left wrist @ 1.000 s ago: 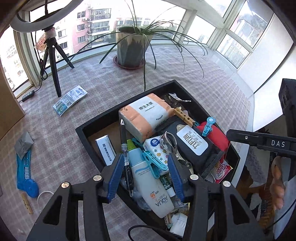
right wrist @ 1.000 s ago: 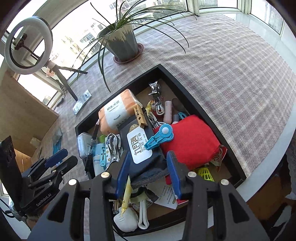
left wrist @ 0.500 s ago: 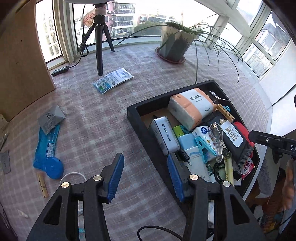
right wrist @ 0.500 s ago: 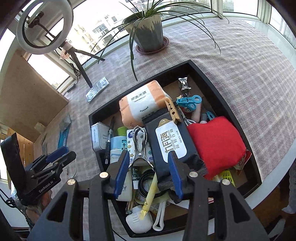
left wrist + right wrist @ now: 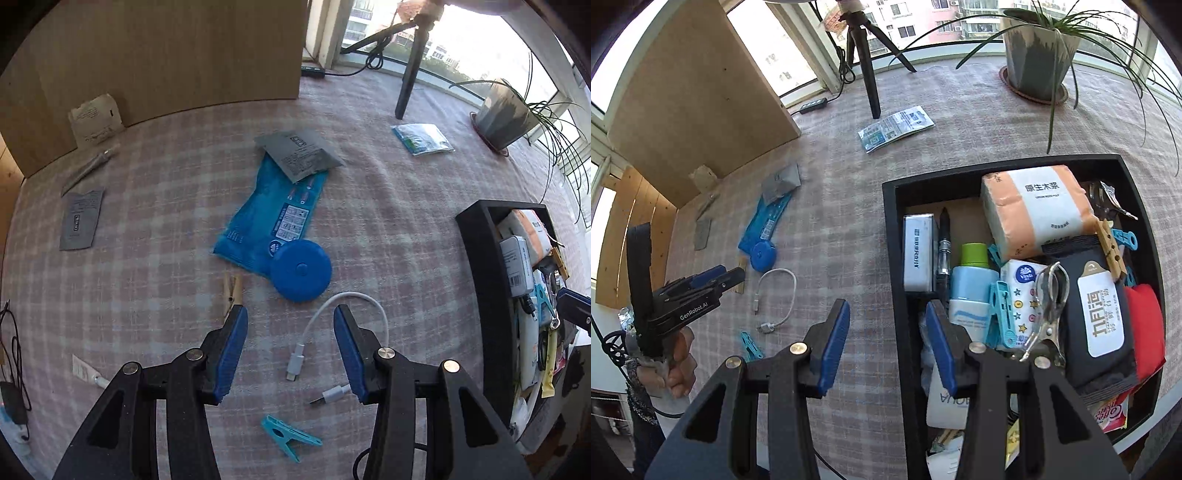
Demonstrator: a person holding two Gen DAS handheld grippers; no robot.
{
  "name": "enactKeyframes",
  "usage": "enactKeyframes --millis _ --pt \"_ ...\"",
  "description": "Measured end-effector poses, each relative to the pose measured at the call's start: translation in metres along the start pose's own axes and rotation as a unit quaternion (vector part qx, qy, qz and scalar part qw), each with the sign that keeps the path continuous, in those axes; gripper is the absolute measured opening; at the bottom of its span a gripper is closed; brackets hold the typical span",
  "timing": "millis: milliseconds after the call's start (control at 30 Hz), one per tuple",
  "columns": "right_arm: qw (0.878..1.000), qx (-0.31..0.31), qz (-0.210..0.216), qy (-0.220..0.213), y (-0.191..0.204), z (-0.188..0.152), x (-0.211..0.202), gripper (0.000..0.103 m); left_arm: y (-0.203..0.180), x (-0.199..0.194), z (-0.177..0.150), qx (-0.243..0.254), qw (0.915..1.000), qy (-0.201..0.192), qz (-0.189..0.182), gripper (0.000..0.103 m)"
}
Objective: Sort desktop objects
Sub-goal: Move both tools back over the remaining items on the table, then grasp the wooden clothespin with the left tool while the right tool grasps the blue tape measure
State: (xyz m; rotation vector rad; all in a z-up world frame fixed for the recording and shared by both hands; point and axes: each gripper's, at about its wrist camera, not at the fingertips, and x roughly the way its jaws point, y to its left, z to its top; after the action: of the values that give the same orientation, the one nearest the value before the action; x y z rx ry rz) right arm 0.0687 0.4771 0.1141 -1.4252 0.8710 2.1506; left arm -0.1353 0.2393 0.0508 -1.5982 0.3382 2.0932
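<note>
My left gripper (image 5: 288, 347) is open and empty above the checked cloth, over a white USB cable (image 5: 347, 299). A round blue tape measure (image 5: 300, 271) lies on a blue packet (image 5: 273, 218) just ahead, with a wooden clothespin (image 5: 232, 291) to the left and a teal clip (image 5: 290, 439) nearer me. My right gripper (image 5: 886, 347) is open and empty, straddling the left wall of the black tray (image 5: 897, 236), which is packed with a tissue pack (image 5: 1034, 210), wipes pouch (image 5: 1097, 314), sunscreen bottle (image 5: 971, 288) and several clips. The left gripper also shows in the right wrist view (image 5: 713, 277).
A potted plant (image 5: 1038, 48) and a tripod (image 5: 864, 55) stand at the back. A wooden board (image 5: 155, 55) leans at the back left. Grey sachets (image 5: 299, 155) (image 5: 79, 218), a leaflet (image 5: 421, 138) and a pen (image 5: 88, 168) lie on the cloth.
My left gripper has swung left, away from the tray to the loose things on the cloth. My right gripper has shifted left from the tray's middle to its left wall.
</note>
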Motion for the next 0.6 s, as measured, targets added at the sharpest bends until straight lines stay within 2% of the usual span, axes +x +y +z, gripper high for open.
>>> enactKeyframes --millis 33,100,133,400,600 --pt "1.0 -0.012 0.003 0.005 0.011 0.003 0.007 0.044 0.01 0.002 -0.002 -0.01 0.9999 0.002 0.003 0.045" --pt "0.999 -0.031 0.008 0.012 0.031 0.01 0.019 0.056 0.027 0.006 -0.005 -0.026 0.9996 0.007 0.01 0.044" --pt "0.999 -0.039 0.011 0.015 0.04 0.014 0.025 0.057 0.033 0.008 -0.007 -0.032 0.9994 0.009 0.012 0.043" --pt "0.994 -0.098 0.018 0.056 0.106 0.04 0.08 0.057 0.043 0.027 -0.014 -0.047 0.9986 0.022 0.009 0.041" --pt "0.989 -0.118 0.02 0.084 0.144 0.053 0.122 0.058 0.037 0.045 -0.017 -0.054 0.9982 0.027 0.008 0.027"
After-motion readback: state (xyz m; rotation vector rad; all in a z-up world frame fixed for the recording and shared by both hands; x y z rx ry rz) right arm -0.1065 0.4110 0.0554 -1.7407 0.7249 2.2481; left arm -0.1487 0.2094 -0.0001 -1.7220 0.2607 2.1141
